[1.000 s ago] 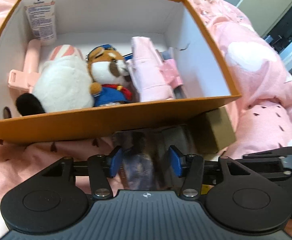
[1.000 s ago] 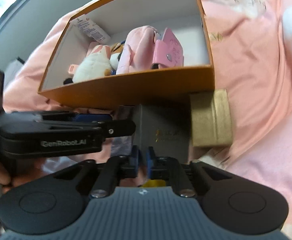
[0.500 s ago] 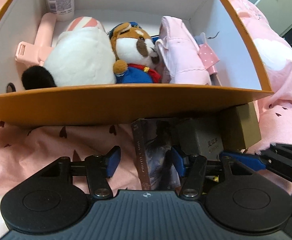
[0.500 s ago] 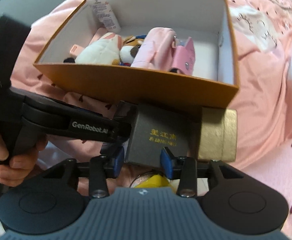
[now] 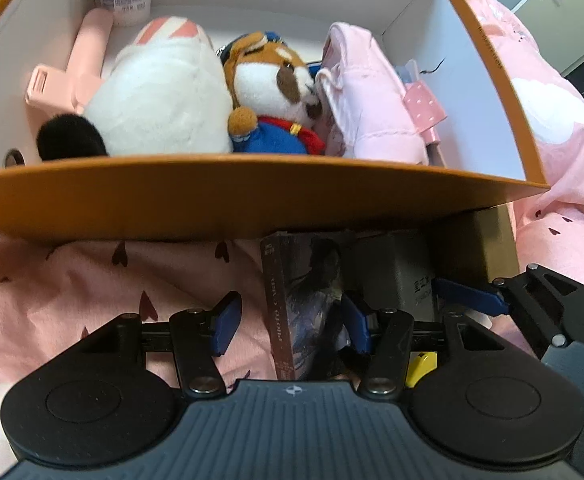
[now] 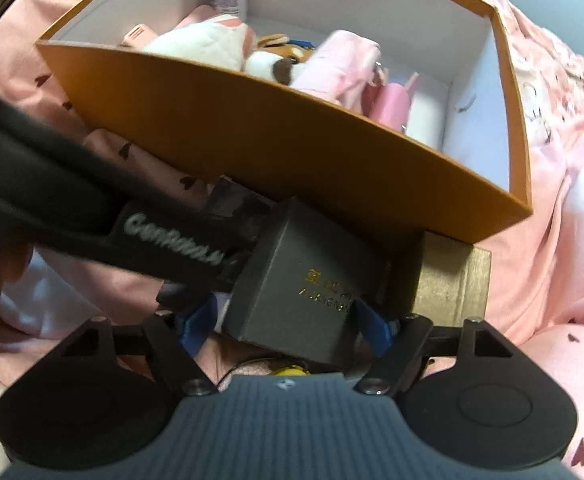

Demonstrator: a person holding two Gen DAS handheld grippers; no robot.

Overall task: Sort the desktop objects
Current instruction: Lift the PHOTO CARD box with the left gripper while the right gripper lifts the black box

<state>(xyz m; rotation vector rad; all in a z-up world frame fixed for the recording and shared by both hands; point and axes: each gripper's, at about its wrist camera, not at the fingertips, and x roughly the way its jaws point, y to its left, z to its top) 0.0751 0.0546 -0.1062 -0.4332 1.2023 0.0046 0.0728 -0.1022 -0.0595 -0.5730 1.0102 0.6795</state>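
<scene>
Dark box [image 6: 304, 292] against orange box [image 6: 251, 136] (wall-tight)

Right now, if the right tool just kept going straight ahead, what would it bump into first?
Most likely the dark grey box, which already sits between the right tool's open blue fingers. The jaws have just been opening around it. Behind it stands the orange box wall, though depth is hard to judge.

I see an orange box [image 5: 251, 204] with white inner walls. Inside it are a white plush [image 5: 159, 100] with a black tip, a brown and white toy dog [image 5: 269, 80] dressed in blue and red, and a pale pink pouch [image 5: 368, 96]. The bedspread [image 5: 71, 280] is pink with dark hearts. A dark grey box [image 6: 312, 280] carries gold lettering; a gold box [image 6: 452, 280] sits beside it. My tongs' pads are blue.
</scene>
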